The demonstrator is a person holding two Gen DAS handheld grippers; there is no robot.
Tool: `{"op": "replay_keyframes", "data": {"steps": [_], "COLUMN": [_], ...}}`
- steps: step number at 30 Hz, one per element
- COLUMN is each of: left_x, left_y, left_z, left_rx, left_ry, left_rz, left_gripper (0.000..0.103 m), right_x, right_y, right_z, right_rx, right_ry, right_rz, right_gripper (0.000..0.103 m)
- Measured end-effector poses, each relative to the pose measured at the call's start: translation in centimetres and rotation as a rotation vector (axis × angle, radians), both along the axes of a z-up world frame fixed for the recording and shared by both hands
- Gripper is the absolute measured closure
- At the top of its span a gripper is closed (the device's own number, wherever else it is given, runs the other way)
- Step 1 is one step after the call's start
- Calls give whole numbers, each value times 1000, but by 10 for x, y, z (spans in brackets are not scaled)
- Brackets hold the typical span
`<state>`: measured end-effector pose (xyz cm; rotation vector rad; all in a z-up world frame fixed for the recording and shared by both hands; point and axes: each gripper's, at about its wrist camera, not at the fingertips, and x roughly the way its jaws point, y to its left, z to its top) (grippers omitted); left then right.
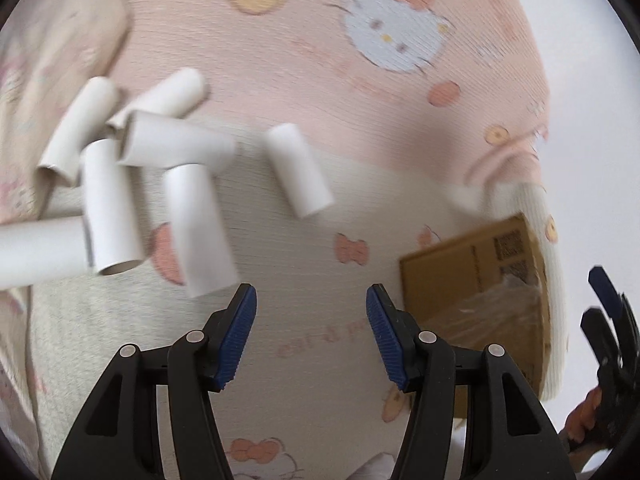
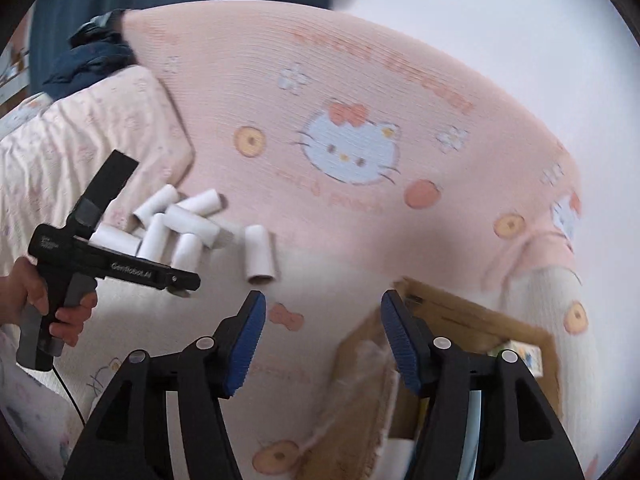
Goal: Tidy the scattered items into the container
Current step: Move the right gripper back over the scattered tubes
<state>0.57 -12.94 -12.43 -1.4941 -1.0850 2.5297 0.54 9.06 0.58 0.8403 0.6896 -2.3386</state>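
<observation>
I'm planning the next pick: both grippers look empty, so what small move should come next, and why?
Probably bring the left gripper forward onto the lone tube. Its jaws stand open and empty, that tube lies apart from the pile on the blanket, and the box sits close on the right.

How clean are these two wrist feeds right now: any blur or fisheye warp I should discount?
Left wrist view: white tubes and cardboard box smeared by motion blur, left hand-held gripper sharp. Right wrist view: blanket print softened, box rim blurred, right hand-held gripper crisp; both bow at the edges.
</observation>
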Motion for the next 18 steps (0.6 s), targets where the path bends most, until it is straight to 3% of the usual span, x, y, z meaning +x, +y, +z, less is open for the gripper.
{"op": "replay_keyframes", "data": {"steps": [4,9,11,14,17,18], "left_x": [12,20,19,15,8,7], "left_y": [-17,-36,-41,-45,-47,-49], "left_z": [-4,-12,-16,-24,-30,-33], "left_rx": [4,44,54,43,39,51], "left_ry": [-5,-10,-21,-35,-59,-62], "left_rz": [80,160,181,197,199,211], "left_gripper": [42,72,77,77,77,72], "right_x": [1,0,-2,-5,-7,-8], "right_y": [-17,-35,-43,-60,-79,-86], "right_z": [-16,-43,-61,-90,-114,-122], "right_rx": [-59,-183,-252,-313,-300,-293], "right_ry": [-33,-59,-115,-211,-229,-232], "right_rz": [38,20,13,39,71,84], "right_gripper": [45,43,42,42,42,42]}}
